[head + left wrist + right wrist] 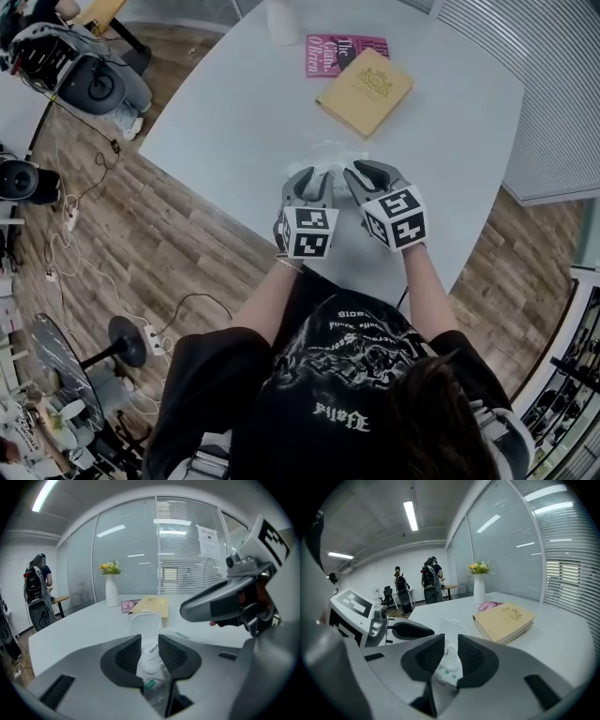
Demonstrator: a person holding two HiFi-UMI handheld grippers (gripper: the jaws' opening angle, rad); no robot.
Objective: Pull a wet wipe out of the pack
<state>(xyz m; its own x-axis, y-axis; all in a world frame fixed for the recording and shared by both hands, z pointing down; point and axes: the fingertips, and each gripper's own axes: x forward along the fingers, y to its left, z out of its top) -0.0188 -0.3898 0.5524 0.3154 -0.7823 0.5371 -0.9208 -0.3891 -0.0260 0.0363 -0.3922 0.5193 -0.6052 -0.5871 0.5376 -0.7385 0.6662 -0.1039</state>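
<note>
Hovering side by side over a white bench (234, 122), two hand-held grippers point down and away from the person at a wet wipe pack (330, 153) lying near the bench's near edge. Seen from the head view, the left gripper (306, 180) sits at about 7 o'clock of the pack and the right gripper (367, 174) at about 5 o'clock, their tips close together. In the left gripper view its dark ribbed fingers (125, 656) stand released and apart, and through the gap the pack shows with a label reading "OPEN" and a white flip lid (145, 622) standing up at its far end. In the right gripper view its fingers (474, 656) are likewise released, with the pack's white top and small green marks visible in the gap; neither pair presses on the pack. Farther across the bench, at about 1 o'clock of the pack, lies a yellow book (366, 91), with a pink book (330, 52) beyond it at 12 o'clock and a white vase (281, 21) of flowers near the far edge.
</note>
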